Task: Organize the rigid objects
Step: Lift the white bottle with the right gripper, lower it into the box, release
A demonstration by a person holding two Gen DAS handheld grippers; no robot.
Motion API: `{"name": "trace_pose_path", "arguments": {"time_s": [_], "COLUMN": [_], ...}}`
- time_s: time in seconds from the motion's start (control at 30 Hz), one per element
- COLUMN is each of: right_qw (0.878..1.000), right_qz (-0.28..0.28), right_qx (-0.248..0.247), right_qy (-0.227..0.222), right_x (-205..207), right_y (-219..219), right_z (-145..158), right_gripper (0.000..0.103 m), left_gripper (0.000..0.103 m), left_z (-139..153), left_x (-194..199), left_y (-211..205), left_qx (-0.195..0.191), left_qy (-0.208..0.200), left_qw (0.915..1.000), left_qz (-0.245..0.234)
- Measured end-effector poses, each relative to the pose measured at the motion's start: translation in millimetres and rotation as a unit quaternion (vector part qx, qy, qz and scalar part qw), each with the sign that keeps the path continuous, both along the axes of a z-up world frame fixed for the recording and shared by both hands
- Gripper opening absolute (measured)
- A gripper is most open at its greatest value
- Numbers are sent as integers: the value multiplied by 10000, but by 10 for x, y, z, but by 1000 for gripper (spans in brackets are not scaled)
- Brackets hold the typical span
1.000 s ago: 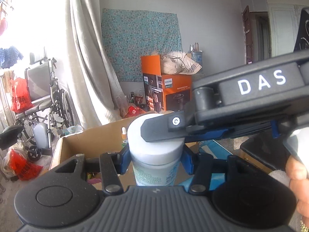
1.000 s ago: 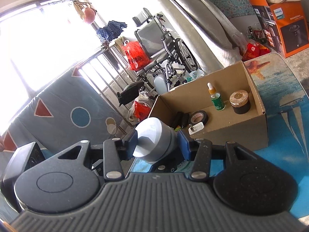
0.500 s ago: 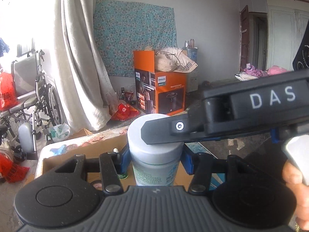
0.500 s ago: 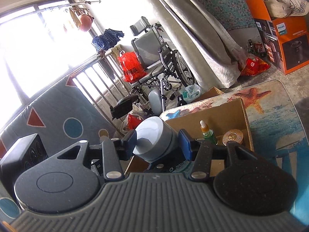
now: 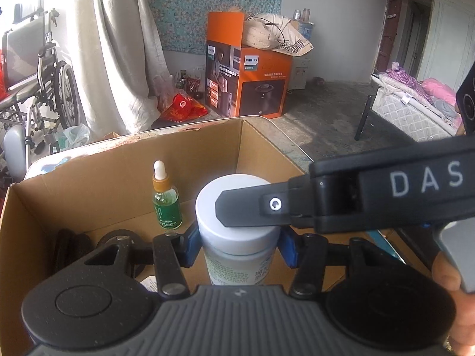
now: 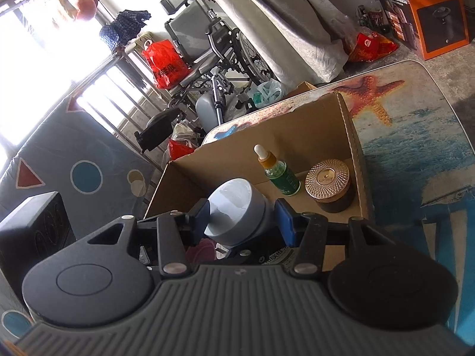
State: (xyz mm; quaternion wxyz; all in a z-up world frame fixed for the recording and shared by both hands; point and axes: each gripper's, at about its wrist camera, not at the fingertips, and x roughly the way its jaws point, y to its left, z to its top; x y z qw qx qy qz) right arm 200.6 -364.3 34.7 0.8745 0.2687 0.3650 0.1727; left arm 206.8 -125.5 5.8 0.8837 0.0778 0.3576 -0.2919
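The table (image 6: 415, 136) has a sea picture on it, with an orange starfish (image 6: 375, 96) just past the far corner of the box. The box (image 5: 124, 175) is brown cardboard, open on top, and it sits on the table.

The left gripper (image 5: 239, 244) sits over the box, at the near side. Its two blue pads (image 5: 289, 250) press on a white jar (image 5: 237, 210), one on each side, just under the lid. The jaws are part way open, as wide as the jar. The jar stands up straight and is held over the inside of the box. Whether its bottom touches the box floor is hidden.

The right gripper (image 5: 341, 204) comes in from the right of the box and lies across the jar's lid. From its own camera, its blue pads (image 6: 286, 222) squeeze the jar's lid (image 6: 237, 210) from both sides. Its jaws are part way open too, as wide as the lid. A hand (image 5: 454, 305) holds this gripper at the right edge.

Inside the box, a dark candle jar with a shiny gold lid (image 6: 329, 184) stands by the right wall. A green dropper bottle (image 5: 164, 198) with a white top stands next to it, near the back wall. A black tape roll (image 5: 118, 237) lies at the box's left side, partly hidden behind the left gripper.
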Motion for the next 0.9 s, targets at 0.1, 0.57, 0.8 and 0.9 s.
{"name": "trace_pose_path", "arguments": {"time_s": [0.1, 0.57, 0.8, 0.9], "right_qw": [9999, 9999, 9999, 9999], "right_qz": [19, -19, -100, -90], "right_qx": [-144, -101, 59, 90], "right_qy": [11, -2, -70, -78], "right_x": [57, 96, 27, 7], "right_y": [-11, -106, -160, -159], "right_z": [-65, -131, -95, -85], "right_gripper": [49, 52, 55, 56], "left_gripper": [54, 55, 54, 54], "left_z": [-70, -139, -134, -122], "left_x": [53, 104, 95, 75], "left_y": [-40, -117, -138, -153], "left_qx": [51, 126, 175, 254], "left_qy": [100, 266, 253, 214], "left_qw": [9999, 9996, 9995, 9994], "left_qz": [-16, -29, -32, -8]}}
